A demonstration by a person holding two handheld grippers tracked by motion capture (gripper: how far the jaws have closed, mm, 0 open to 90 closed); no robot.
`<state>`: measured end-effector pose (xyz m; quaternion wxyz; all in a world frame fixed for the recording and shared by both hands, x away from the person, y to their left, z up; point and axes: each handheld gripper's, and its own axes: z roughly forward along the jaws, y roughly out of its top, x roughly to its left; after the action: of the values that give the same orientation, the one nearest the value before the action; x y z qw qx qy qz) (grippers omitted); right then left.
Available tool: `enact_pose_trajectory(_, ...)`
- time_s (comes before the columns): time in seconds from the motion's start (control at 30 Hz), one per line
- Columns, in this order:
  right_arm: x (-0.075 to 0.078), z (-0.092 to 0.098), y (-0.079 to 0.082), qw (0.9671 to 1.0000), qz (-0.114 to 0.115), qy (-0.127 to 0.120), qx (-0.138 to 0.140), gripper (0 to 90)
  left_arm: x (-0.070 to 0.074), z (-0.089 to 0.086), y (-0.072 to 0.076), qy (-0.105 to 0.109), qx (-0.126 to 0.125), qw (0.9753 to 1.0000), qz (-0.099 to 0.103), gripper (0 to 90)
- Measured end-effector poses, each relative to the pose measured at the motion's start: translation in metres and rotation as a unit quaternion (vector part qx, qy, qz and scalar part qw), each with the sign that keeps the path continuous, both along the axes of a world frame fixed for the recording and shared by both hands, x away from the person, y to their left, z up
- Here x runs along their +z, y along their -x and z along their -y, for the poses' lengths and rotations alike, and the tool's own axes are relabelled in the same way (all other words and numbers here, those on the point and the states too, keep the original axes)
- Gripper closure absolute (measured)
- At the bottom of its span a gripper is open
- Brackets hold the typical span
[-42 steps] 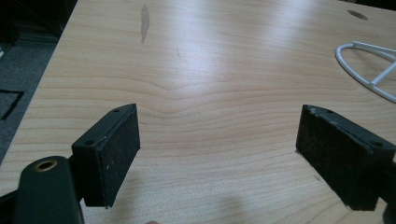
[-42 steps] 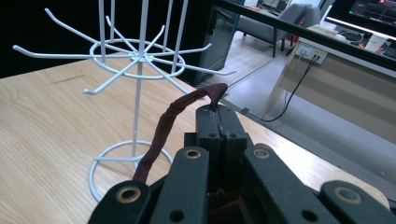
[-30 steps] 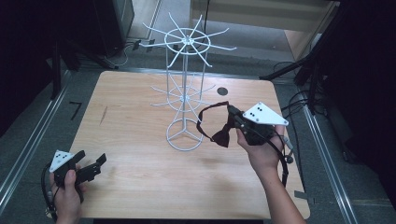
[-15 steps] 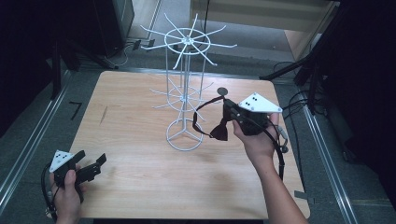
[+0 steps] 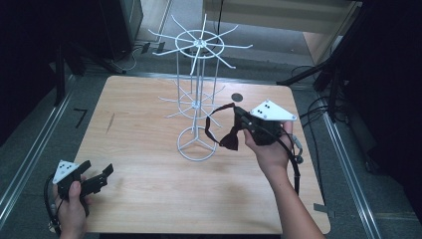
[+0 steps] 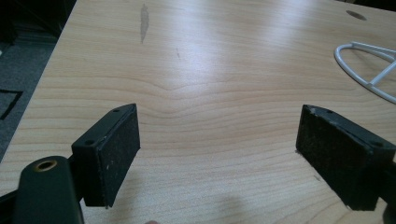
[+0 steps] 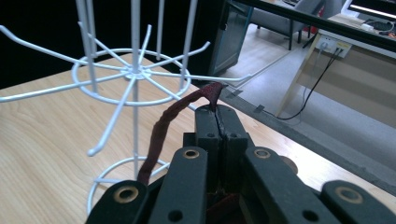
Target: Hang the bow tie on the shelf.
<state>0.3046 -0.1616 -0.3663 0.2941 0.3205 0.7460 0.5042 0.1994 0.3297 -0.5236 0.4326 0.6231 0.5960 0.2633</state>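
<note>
A dark red bow tie [image 5: 230,139] hangs by its strap [image 5: 215,113] from my right gripper [image 5: 238,113], which is shut on the strap [image 7: 161,130] just right of the white wire rack [image 5: 197,104]. In the right gripper view the closed jaws pinch the strap's top, close to a hook of the rack's lower ring [image 7: 130,72]. At the table's front left corner, my left gripper [image 5: 97,177] is held low and open. Its pads [image 6: 119,149] stand wide apart over bare wood, nothing between them.
The rack's round base [image 5: 198,144] stands mid-table; part of it [image 6: 369,70] shows in the left gripper view. A dark round hole [image 5: 237,96] lies behind the rack. The wooden table [image 5: 144,194] has metal rails along both sides and cables on the floor at right.
My right gripper has carried the bow tie up and toward the rack's lower hooks. The left gripper has stayed where it was.
</note>
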Motion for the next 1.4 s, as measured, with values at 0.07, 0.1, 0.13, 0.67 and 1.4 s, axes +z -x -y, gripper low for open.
enact_pose_trajectory(0.07,0.0,-0.001,0.004,1.0,0.002,0.002,0.003,90.0,0.0,0.0,0.0,0.0,0.0,1.0,0.0,14.5)
enact_pose_trajectory(0.1,0.0,-0.001,0.005,1.0,0.003,0.004,0.003,90.0,0.0,0.0,0.0,0.0,0.0,1.0,0.0,14.5)
enact_pose_trajectory(0.13,0.0,-0.001,0.006,1.0,0.004,0.007,0.0,90.0,0.0,0.0,0.0,0.0,0.0,1.0,0.0,14.5)
enact_pose_trajectory(0.67,0.011,0.015,-0.011,0.9997,0.009,0.007,-0.023,89.3,0.0,0.0,0.0,-0.001,0.001,1.0,0.001,14.5)
enact_pose_trajectory(1.4,0.004,0.012,-0.043,0.9993,-0.027,-0.008,-0.023,89.6,0.0,0.0,0.0,-0.002,0.001,1.0,0.002,14.5)
